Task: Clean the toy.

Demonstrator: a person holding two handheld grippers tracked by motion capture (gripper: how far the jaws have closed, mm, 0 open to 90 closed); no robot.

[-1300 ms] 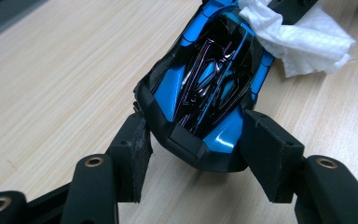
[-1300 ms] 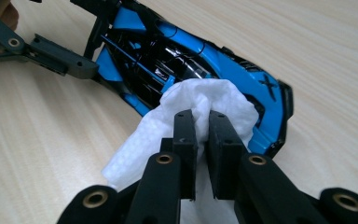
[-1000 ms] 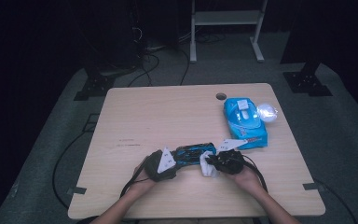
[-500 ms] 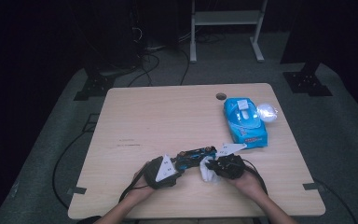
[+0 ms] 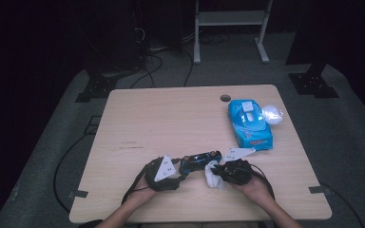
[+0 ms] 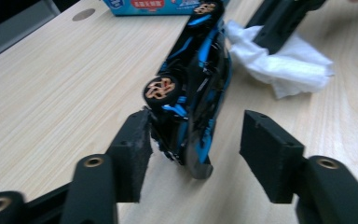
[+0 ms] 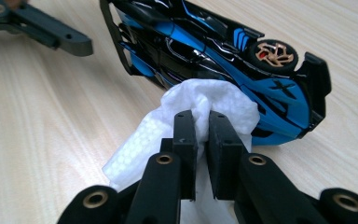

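Observation:
A blue and black toy car [image 5: 199, 159] lies on its side on the table [image 5: 171, 118] near the front edge, between my two grippers. My left gripper [image 5: 183, 167] is open around one end of the toy car [image 6: 200, 93]. Its jaws have just been opening: one pad [image 6: 137, 140] still touches the car by a wheel, while the other pad [image 6: 268, 158] stands clear. My right gripper [image 7: 201, 119] is shut on a white tissue [image 7: 205, 100], which rests against the car's body [image 7: 205, 42]. In the high view, the right gripper [image 5: 217, 171] holds the tissue [image 5: 212, 179] at the car's right end.
A blue pack of wipes [image 5: 249, 124] lies at the right of the table with a crumpled white bag [image 5: 272, 114] beside it. A cable hole [image 5: 225, 98] is near the far edge. A white frame [image 5: 228, 19] and cables stand on the floor beyond.
The car has turned more onto its side and sits a little lower toward the front edge. Both hands have hardly shifted.

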